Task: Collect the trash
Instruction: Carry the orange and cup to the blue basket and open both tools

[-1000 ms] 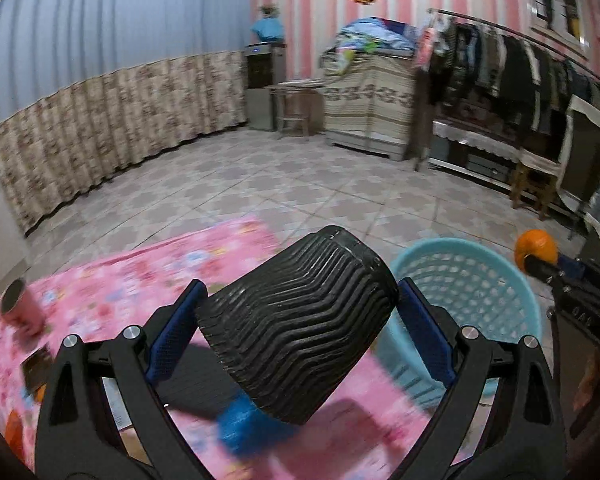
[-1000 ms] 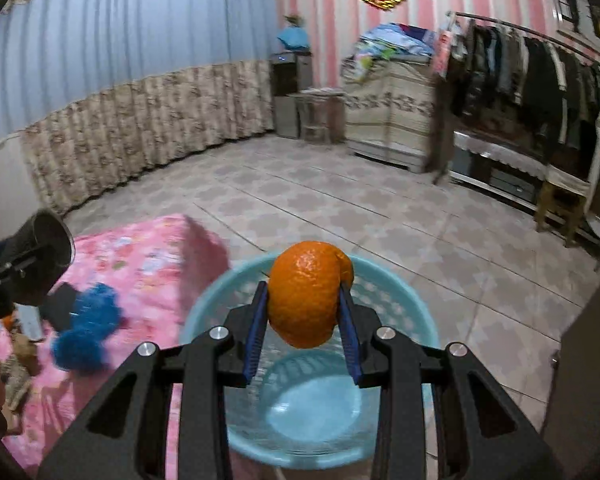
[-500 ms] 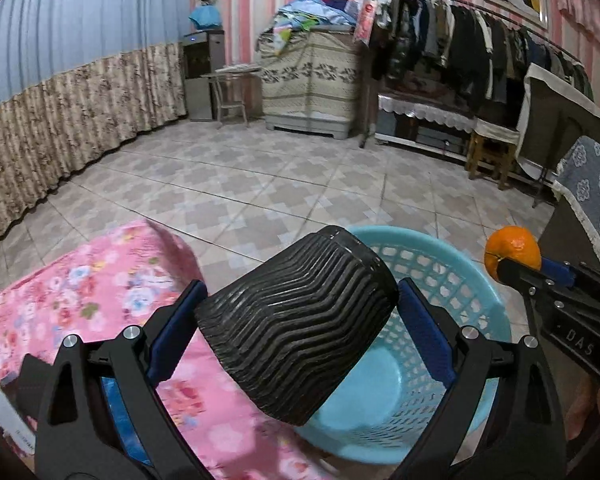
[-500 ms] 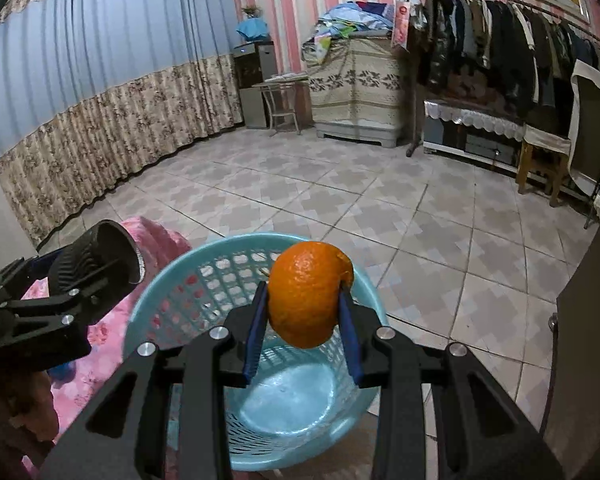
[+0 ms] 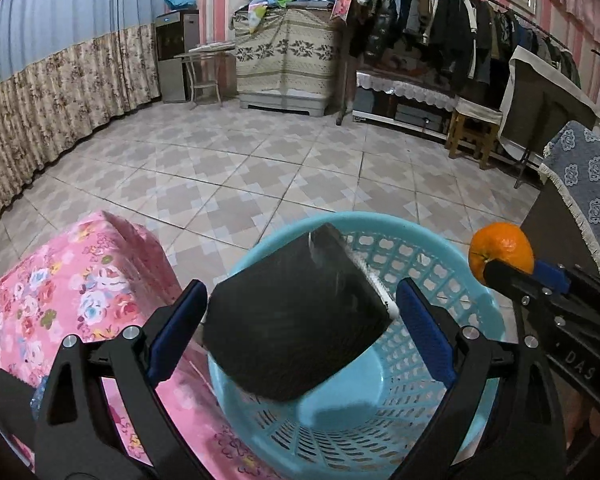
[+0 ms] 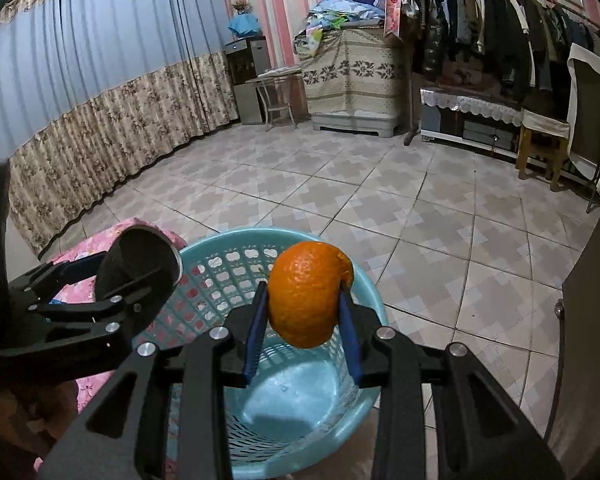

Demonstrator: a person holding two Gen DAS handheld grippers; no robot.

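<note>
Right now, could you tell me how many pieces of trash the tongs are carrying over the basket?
2. An orange sits clamped in the right tongs; a black cup lies between the open left tongs, blurred. Both are above the blue basket.

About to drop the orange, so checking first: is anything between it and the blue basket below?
Nothing visible. The orange, clamped in the right gripper, hangs over the open basket; the black cup between the left gripper's fingers sits off to the side.
</note>
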